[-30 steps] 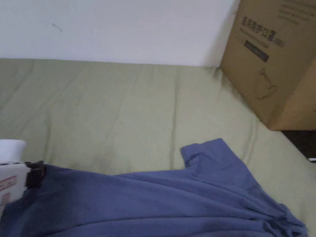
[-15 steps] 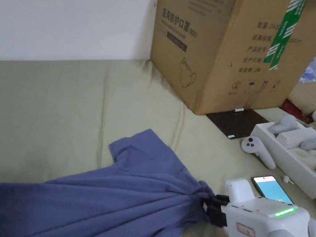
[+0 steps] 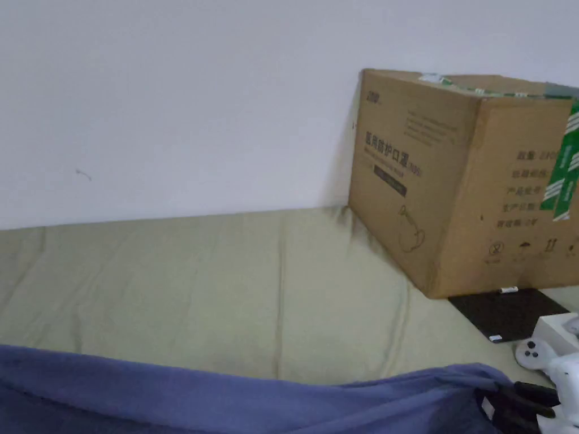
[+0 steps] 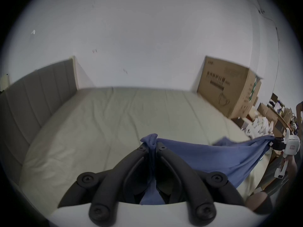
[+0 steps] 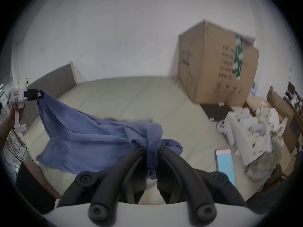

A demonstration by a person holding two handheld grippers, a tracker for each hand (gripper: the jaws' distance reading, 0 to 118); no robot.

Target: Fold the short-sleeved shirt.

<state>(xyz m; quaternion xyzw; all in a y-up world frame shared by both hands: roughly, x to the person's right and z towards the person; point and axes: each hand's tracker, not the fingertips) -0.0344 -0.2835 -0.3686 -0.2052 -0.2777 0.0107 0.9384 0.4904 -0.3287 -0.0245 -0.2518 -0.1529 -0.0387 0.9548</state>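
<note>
While both grippers pinch the blue shirt, box print blurs.

My left hand-held gripper and my right hand-held gripper hold the shirt stretched between them over the near edge of the bed. A box stands at the bed's far right corner against the wall. A phone lies near the bed's right edge, before the box.
</note>
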